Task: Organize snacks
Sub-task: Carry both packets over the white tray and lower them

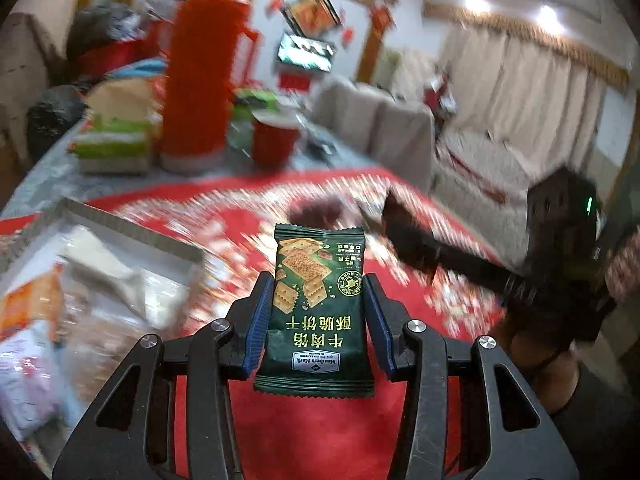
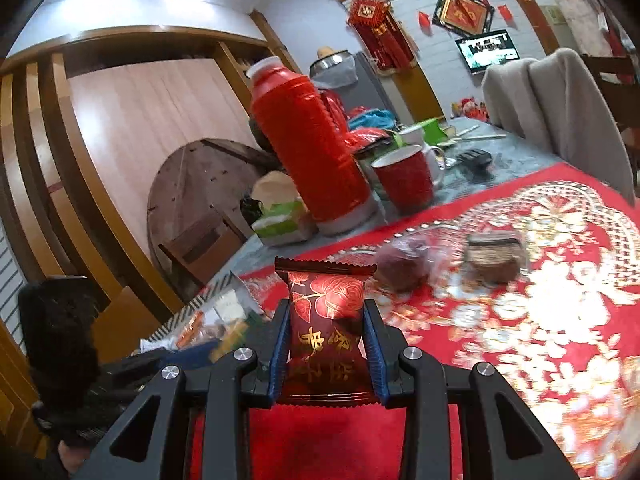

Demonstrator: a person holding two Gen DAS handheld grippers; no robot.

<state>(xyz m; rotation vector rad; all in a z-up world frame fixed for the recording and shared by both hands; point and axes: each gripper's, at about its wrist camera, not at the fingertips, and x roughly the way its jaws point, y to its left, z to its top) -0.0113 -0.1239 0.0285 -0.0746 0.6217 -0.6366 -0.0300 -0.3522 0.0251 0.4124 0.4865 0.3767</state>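
My left gripper (image 1: 319, 286) is shut on a dark green cracker packet (image 1: 316, 312), held above the red patterned tablecloth (image 1: 240, 220). A box of assorted snacks (image 1: 80, 280) lies to its left. My right gripper (image 2: 326, 312) is shut on a dark red snack packet with gold writing (image 2: 326, 328), also above the cloth (image 2: 540, 320). Two wrapped snacks, a round purple one (image 2: 404, 268) and a brown square one (image 2: 496, 256), lie on the cloth ahead of it. The snack box (image 2: 204, 320) shows at its left. The right gripper's body (image 1: 460, 264) appears in the left wrist view.
A tall red thermos (image 2: 312, 148), a red mug (image 2: 404, 180), a white mug (image 2: 416, 136) and a green tissue pack (image 2: 280, 224) stand at the table's far side. A cloth-covered chair (image 2: 560, 112) stands at the far right. A wooden round tabletop (image 2: 192, 200) leans against the wall.
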